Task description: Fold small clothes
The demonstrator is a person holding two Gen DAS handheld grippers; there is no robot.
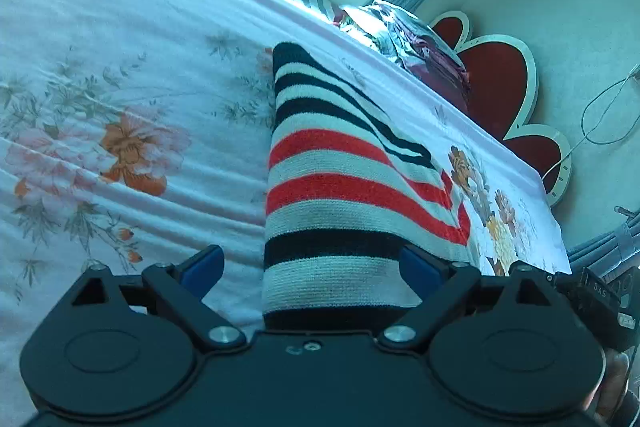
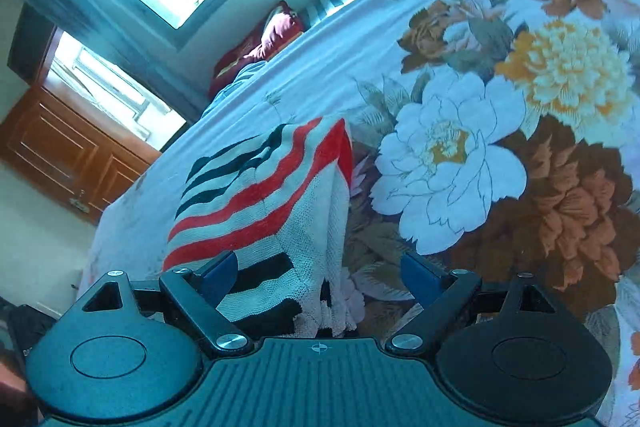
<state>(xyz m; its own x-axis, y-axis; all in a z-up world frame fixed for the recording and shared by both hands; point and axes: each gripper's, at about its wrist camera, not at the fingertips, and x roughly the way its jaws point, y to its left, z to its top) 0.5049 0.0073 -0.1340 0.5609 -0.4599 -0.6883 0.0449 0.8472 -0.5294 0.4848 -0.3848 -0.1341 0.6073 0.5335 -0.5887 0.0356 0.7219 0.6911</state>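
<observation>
here, a folded striped sweater lies on a flowered bed sheet, both grippers spread wide over it.
in the left wrist view the sweater (image 1: 340, 179), banded in black, white and red, runs from the lower middle up to the centre of the frame on the bed sheet (image 1: 120, 67); the left gripper (image 1: 310, 271) has its jaws wide apart, the sweater's near end between them, the pads not pressing it. in the right wrist view the sweater (image 2: 264, 211) sits left of centre, beside big printed flowers; the right gripper (image 2: 316, 275) also has its jaws wide apart, gripping nothing. a red headboard (image 1: 496, 87) stands at the right of the left view.
</observation>
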